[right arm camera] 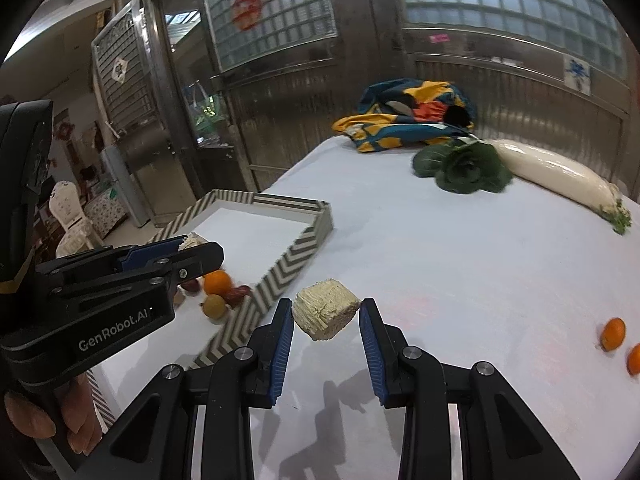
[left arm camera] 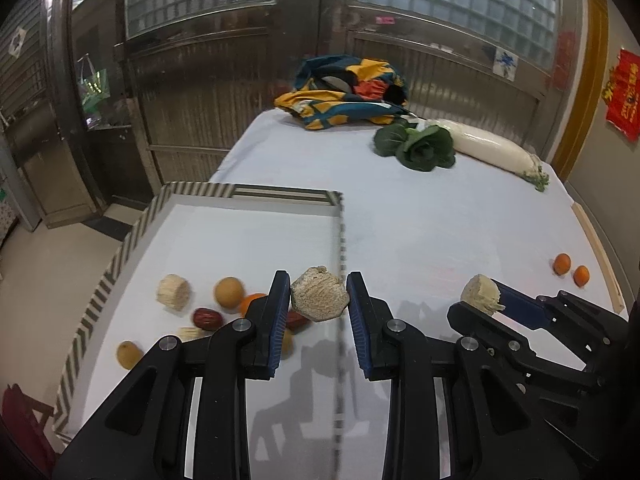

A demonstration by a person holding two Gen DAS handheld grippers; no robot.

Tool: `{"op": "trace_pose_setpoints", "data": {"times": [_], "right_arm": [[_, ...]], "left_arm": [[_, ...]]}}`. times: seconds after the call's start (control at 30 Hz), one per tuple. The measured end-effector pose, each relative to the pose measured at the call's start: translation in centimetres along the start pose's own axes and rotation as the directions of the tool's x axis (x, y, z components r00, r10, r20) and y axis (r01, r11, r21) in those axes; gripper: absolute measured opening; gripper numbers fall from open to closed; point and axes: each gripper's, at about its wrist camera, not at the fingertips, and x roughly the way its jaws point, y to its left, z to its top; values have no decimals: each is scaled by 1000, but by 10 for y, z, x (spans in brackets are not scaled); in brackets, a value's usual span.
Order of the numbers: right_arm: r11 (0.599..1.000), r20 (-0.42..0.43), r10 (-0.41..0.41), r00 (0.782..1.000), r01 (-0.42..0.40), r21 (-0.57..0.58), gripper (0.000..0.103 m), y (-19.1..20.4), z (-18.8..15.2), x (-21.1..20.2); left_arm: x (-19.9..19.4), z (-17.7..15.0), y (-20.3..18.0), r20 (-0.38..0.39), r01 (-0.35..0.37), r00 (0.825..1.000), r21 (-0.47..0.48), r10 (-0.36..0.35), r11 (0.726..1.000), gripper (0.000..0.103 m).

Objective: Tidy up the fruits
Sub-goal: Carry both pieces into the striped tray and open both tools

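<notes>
My left gripper is shut on a beige fibrous cane chunk, held above the right rim of the zigzag-patterned tray. In the tray lie another cane chunk, a yellowish round fruit, an orange and red dates. My right gripper is shut on a second cane chunk over the white table, just right of the tray rim. Two small oranges lie on the cloth at the right.
At the table's far end lie a colourful cloth bag, leafy greens and a long white radish. A wooden strip marks the table's right edge. A person's hand grips the left tool.
</notes>
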Motion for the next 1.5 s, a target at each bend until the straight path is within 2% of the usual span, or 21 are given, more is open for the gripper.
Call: {"op": "trace_pose_setpoints", "data": {"times": [0.27,0.6,0.77,1.0,1.4,1.5], "right_arm": [[998,-17,43,999,-44,-54,33,30,10,17],[986,-64,107,992,-115,-125,33,66,13,39],[972,-111,152,982,-169,-162,33,87,9,56],[953,-185,170,968,-209,-218,33,114,0,81],[947,-212,167,963,-217,-236,33,123,0,98],[944,-232,180,956,-234,-234,33,126,-4,103]], "left_arm": [[2,2,38,-15,-33,999,-57,32,998,28],[17,6,87,-80,-32,997,-164,19,986,28],[29,5,91,-114,-40,993,-158,22,987,28],[43,2,93,-141,-55,990,-158,33,986,28],[54,-2,93,-161,-87,985,-150,62,985,28],[58,-3,94,-177,-90,982,-153,63,984,28]]}}
